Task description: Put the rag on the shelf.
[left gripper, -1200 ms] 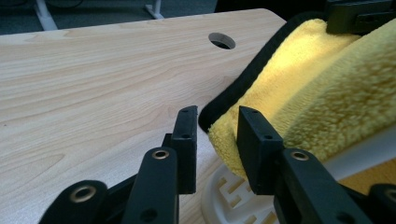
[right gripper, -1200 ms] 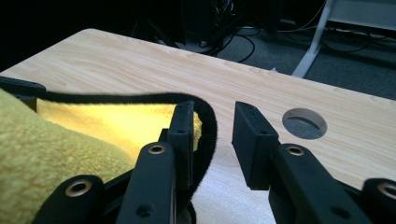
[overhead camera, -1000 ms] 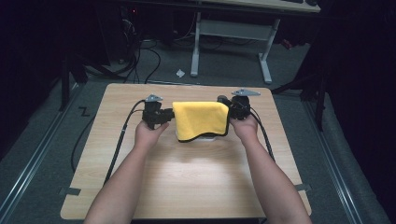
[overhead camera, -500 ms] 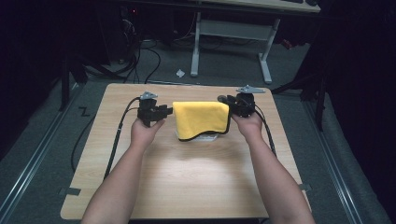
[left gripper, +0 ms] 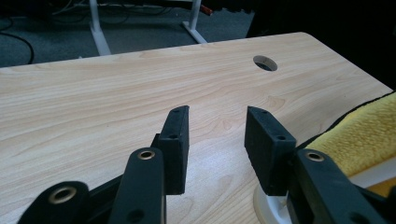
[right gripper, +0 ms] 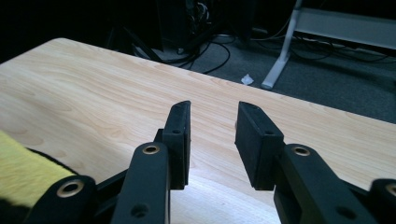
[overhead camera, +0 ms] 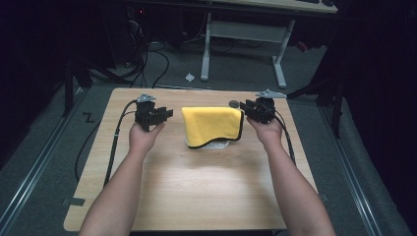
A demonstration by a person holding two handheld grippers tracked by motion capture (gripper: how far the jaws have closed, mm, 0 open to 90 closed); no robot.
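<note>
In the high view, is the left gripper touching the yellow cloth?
No. The left gripper is held apart from the yellow cloth, with bare wooden table showing between them.

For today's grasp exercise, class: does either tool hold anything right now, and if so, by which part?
Nothing is held. The left tool and right tool are both open over bare table, flanking the yellow cloth.

White thing mostly hidden under yellow cloth; can't tell what. Cloth cut off at edge in both gripper views.
</note>
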